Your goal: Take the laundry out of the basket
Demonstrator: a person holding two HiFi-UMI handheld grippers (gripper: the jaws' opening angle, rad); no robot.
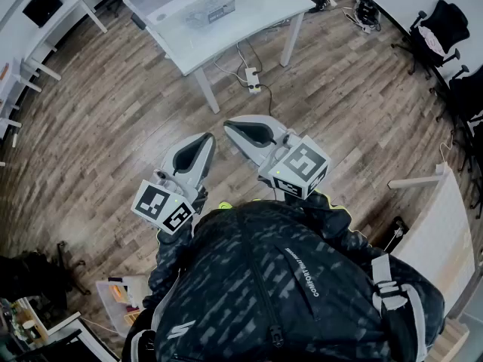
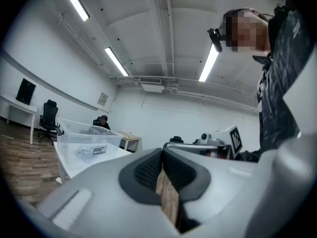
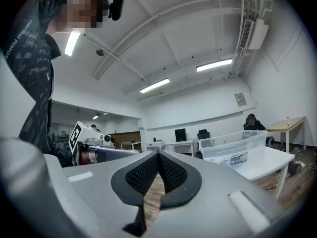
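Note:
A clear plastic bin [image 1: 202, 6] stands on the white table [image 1: 249, 23] at the far side of the room, with a small labelled item lying in it; I see no laundry. Both grippers are held close to the person's chest, well short of the table. The left gripper [image 1: 207, 139] is shut with nothing in it, and the right gripper [image 1: 229, 127] is shut and empty too. In the left gripper view the jaws [image 2: 161, 155] meet at the tips and the bin [image 2: 88, 142] lies off to the left. In the right gripper view the closed jaws [image 3: 158, 155] point left of the bin [image 3: 233, 148].
Wooden floor lies between the person and the table. A power strip [image 1: 253, 80] with cables sits under the table. Office chairs [image 1: 438, 32] stand at the right, a white board [image 1: 441, 232] leans near the right, and white desks [image 1: 45, 21] line the left. A person [image 3: 251, 121] sits in the background.

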